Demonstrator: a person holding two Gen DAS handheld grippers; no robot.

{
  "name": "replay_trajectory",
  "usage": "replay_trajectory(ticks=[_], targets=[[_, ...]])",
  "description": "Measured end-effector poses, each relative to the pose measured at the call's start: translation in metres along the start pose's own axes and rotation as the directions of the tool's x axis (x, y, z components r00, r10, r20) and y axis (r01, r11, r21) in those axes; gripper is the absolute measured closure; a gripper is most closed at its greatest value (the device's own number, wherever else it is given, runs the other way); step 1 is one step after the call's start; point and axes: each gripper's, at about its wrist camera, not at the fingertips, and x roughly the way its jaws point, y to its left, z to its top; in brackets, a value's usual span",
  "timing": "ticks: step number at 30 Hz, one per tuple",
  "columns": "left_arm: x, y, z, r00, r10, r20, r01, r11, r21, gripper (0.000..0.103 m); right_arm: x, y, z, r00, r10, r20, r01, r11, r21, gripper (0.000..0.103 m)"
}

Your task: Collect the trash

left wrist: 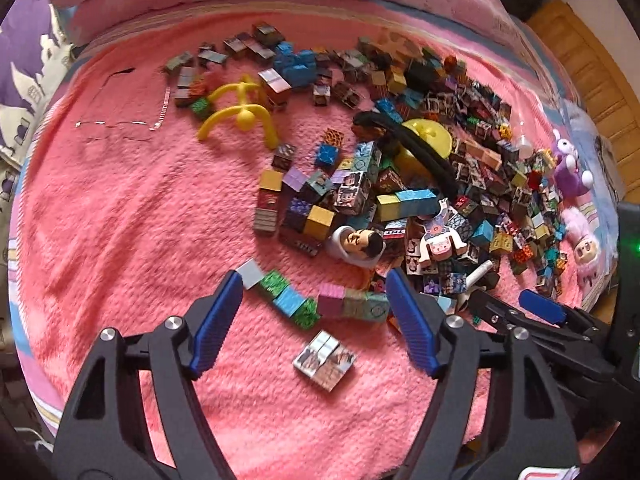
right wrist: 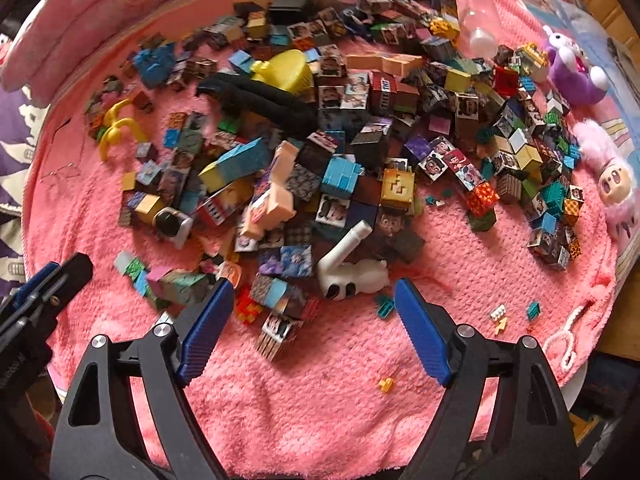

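A heap of small printed cubes (left wrist: 400, 184) (right wrist: 360, 128) covers a pink fleece blanket (left wrist: 140, 220) (right wrist: 320, 392). My left gripper (left wrist: 314, 292) is open just above a row of coloured cubes (left wrist: 320, 304), with a flat picture tile (left wrist: 324, 360) lying below it. My right gripper (right wrist: 313, 292) is open, its fingers either side of a white plastic toy (right wrist: 352, 276) at the heap's near edge. Each gripper shows in the other's view: the right gripper (left wrist: 516, 306) at the right, the left gripper (right wrist: 56, 274) at the left. Neither holds anything.
Wire-rimmed glasses (left wrist: 116, 124) lie on the blanket at the left. A yellow plastic toy (left wrist: 240, 112), a black strap (left wrist: 420, 148) and a toy head in a cup (left wrist: 356, 244) sit in the heap. Plush toys (right wrist: 572, 68) (right wrist: 612, 184) lie at the right edge. Tiny scraps (right wrist: 500, 316) dot the near blanket.
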Motion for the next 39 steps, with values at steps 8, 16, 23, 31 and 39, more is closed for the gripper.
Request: replay_trajectory(ticks=[8,16,23,31,39], targets=[[0.039,-0.006,0.019,0.996,0.053,-0.072,-0.052,0.999,0.016,0.02,0.021,0.004,0.026,0.999,-0.043,-0.028,0.042,0.999,-0.01,0.016],[0.07,-0.012,0.037,0.989,0.084,-0.121,-0.08,0.996,0.039,0.018,0.055,0.006,0.048,0.993,-0.054,-0.102,0.056,0.998,0.016,0.014],[0.087,-0.015,0.049,0.987,0.087,-0.138,-0.084,0.996,0.023,0.014,0.074,0.0,0.063,0.991,-0.063,-0.118,0.07,0.996,0.052,0.003],[0.108,-0.019,0.062,0.981,0.085,-0.176,-0.089,0.996,-0.017,0.014,0.093,0.002,0.088,0.987,-0.073,-0.143,0.079,0.996,0.036,0.003],[0.117,-0.024,0.058,0.98,0.058,-0.19,-0.064,0.998,-0.023,0.014,0.103,-0.005,0.093,0.99,-0.053,-0.131,0.056,0.998,0.022,0.003]])
